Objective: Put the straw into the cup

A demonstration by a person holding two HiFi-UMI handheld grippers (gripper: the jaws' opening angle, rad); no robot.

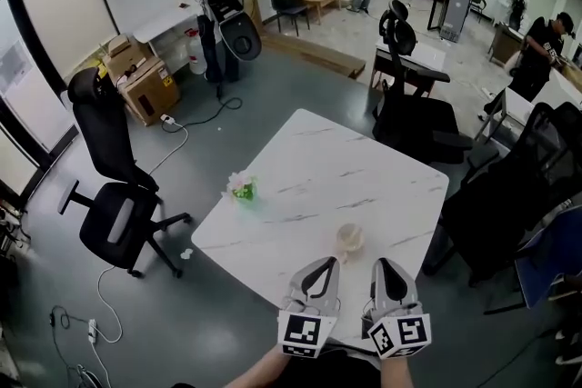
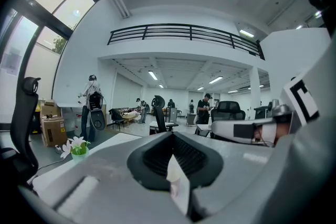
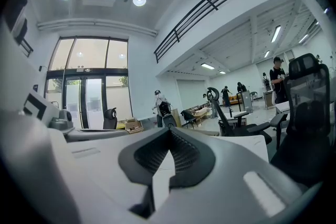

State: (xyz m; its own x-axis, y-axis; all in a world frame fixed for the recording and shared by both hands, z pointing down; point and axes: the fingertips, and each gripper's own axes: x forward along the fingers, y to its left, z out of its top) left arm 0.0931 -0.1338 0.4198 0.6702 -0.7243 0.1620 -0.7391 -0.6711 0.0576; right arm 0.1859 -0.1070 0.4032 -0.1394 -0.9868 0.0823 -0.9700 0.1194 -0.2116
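Note:
A clear plastic cup (image 1: 350, 239) stands on the white marble table (image 1: 346, 168), just ahead of both grippers. My left gripper (image 1: 324, 263) hovers at the table's near edge, left of the cup. In the left gripper view its jaws (image 2: 172, 136) are shut on a thin white strip, seemingly the paper-wrapped straw (image 2: 176, 178). My right gripper (image 1: 383, 263) floats beside it, right of the cup, jaws together. In the right gripper view (image 3: 169, 131) a white sliver shows at the seam; I cannot tell if anything is pinched there. The straw is not visible in the head view.
A small pot of white flowers (image 1: 242, 188) sits at the table's left edge. A black office chair (image 1: 114, 195) stands left of the table, and more black chairs (image 1: 418, 118) crowd its far right side. People stand far off across the room.

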